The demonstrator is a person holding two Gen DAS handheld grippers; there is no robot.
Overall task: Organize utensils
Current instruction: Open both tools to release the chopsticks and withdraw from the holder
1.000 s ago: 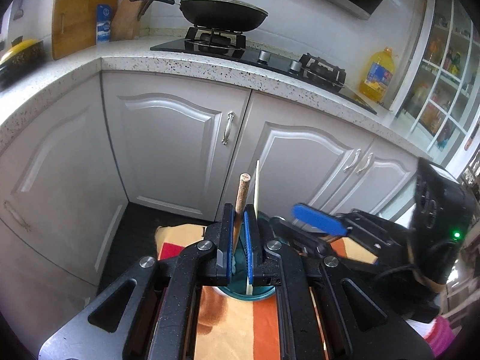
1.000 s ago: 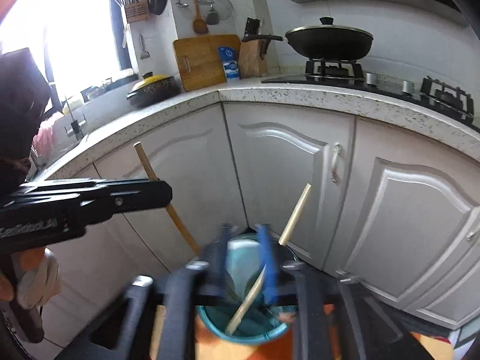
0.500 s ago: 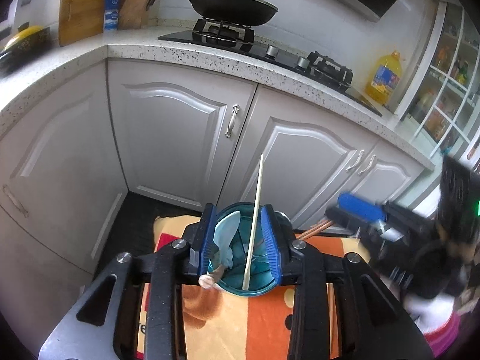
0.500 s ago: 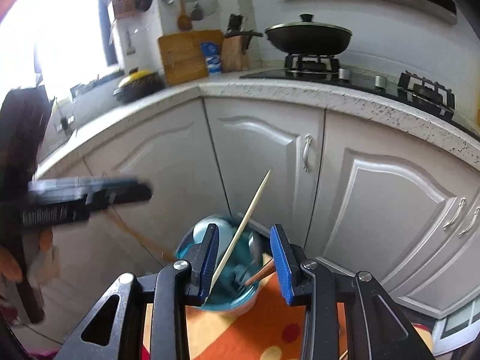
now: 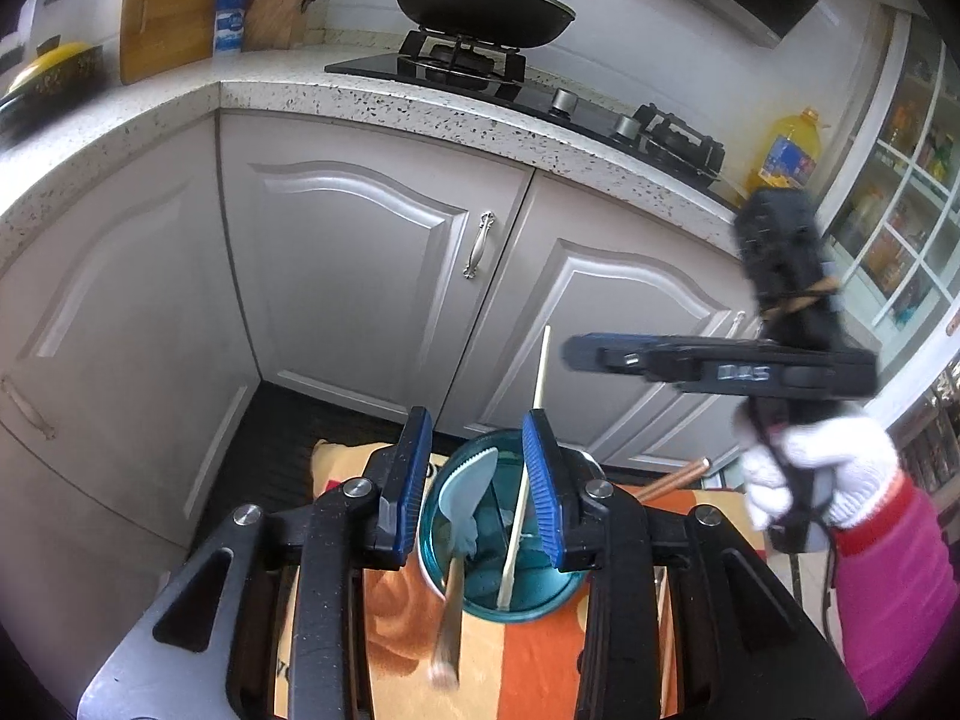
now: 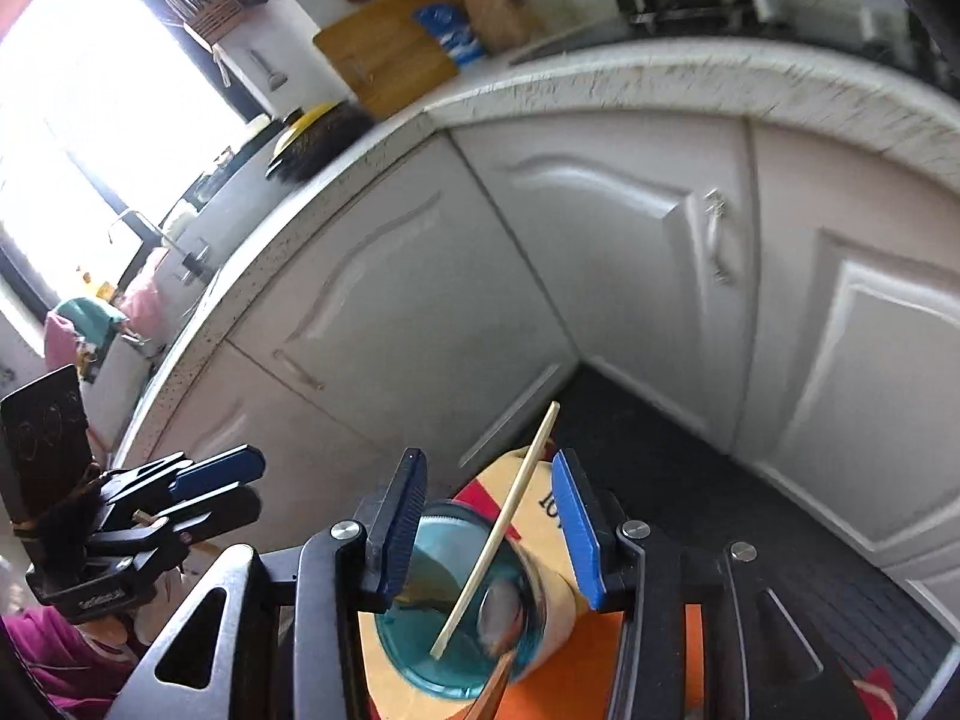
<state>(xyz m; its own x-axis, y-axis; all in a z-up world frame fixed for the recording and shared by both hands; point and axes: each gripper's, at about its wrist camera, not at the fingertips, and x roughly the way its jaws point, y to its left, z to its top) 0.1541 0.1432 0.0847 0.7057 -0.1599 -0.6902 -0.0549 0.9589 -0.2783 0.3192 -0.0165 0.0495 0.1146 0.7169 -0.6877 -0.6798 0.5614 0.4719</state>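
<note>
Both tools have opened and released since the earlier frame: left tool (image 5: 477, 486) and right tool (image 6: 489, 531) hang empty. Directly below both, the teal holder (image 5: 510, 591) on the tabletop contains the chopstick (image 5: 521, 498), long axis near-upright; the left tool is nearer.

Left hand-held gripper (image 5: 477, 486): jaws spread apart, nothing clamped. Right hand-held gripper (image 6: 489, 525): jaws spread apart, nothing clamped, held by white-gloved right hand (image 5: 816, 474), pink sleeve.

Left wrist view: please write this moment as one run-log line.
left gripper: open, empty | right gripper: open, empty | teal cup: holds chopstick, spoon
</note>
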